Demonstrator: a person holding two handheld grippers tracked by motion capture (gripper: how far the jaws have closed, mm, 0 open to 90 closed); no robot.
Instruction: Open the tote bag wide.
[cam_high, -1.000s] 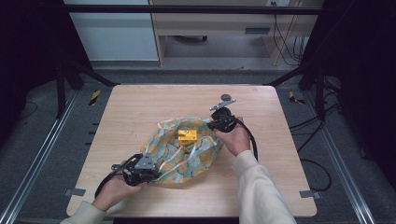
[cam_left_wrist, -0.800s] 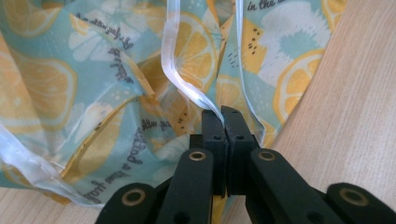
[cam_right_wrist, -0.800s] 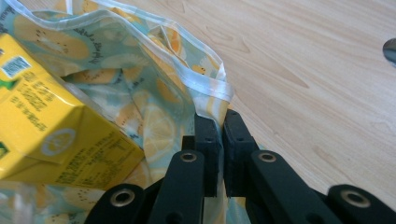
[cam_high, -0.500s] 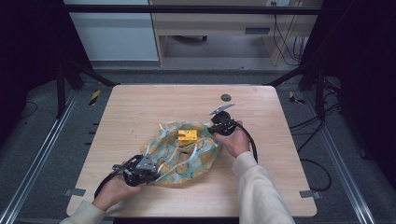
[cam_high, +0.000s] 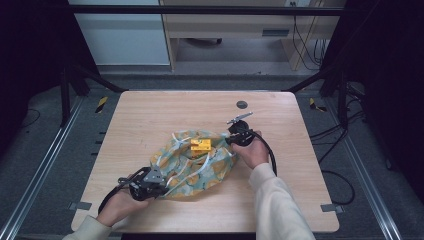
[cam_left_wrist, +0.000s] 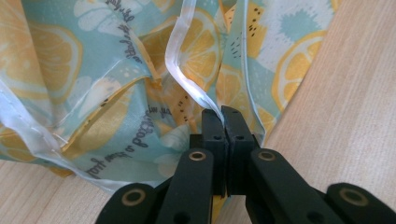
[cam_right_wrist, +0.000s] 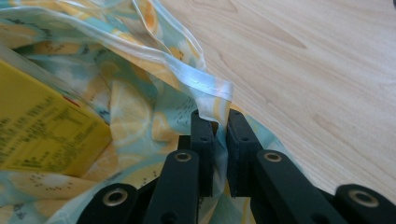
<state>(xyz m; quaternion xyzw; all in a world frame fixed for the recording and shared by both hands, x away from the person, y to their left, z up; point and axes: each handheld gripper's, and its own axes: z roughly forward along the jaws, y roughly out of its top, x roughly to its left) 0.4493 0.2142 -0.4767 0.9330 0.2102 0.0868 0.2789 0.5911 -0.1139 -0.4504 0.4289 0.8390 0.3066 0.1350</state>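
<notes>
Looks like a lab recording rig; pale wooden square table (cam_high: 150, 115) fenced by black metal frame bars (cam_high: 200, 10), grey carpeted floor (cam_high: 45, 145) with trailing black cables (cam_high: 305, 45); light wooden bench (cam_high: 225, 25) behind

We cannot read the small print on the yellow cardboard box (cam_right_wrist: 42, 135), which the right gripper view's left edge cuts off. The crumpled lemon-print plastic bag (cam_high: 200, 162) hides the box's lower part (seen from above), and the small dark round object (cam_high: 242, 104) on the table is too small for us to identify.
</notes>
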